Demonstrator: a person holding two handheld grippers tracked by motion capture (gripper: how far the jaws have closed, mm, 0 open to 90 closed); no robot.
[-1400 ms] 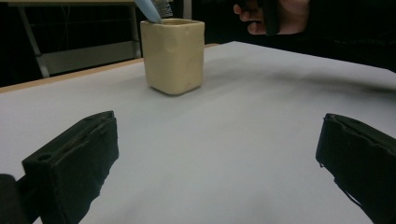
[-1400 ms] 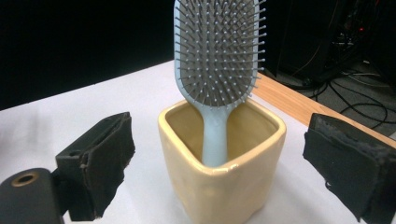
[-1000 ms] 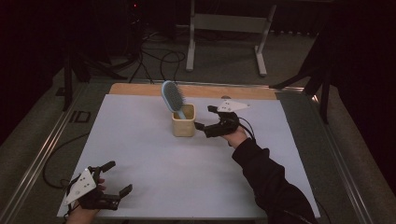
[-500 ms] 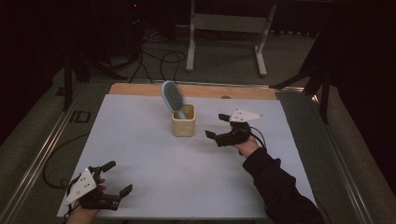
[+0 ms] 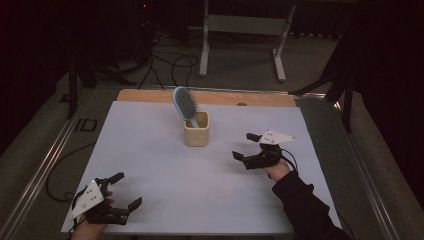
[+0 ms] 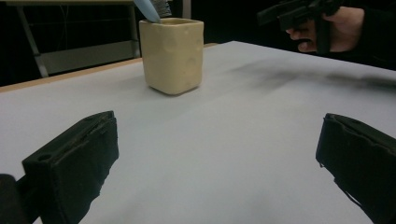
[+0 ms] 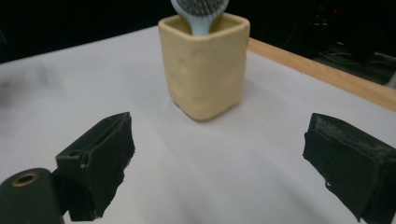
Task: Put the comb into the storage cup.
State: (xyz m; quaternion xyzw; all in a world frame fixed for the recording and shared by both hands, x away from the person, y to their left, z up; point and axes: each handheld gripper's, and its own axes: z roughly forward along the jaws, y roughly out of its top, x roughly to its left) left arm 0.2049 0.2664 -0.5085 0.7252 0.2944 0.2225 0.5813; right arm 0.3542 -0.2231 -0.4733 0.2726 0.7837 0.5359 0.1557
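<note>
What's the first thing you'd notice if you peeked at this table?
A blue hairbrush stands handle-down in a small yellow cup, alone near the far middle of the white table. Two black grippers rest open and empty: the right gripper just right of the cup, the left gripper at the near left corner.

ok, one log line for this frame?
left gripper: open, near edge | right gripper: open, right of beige square cup | blue hairbrush: handle-down in cup

One hairbrush (image 5: 183, 103), one cup (image 5: 196, 129), two hand-held grippers, on one table (image 5: 150, 150).
</note>
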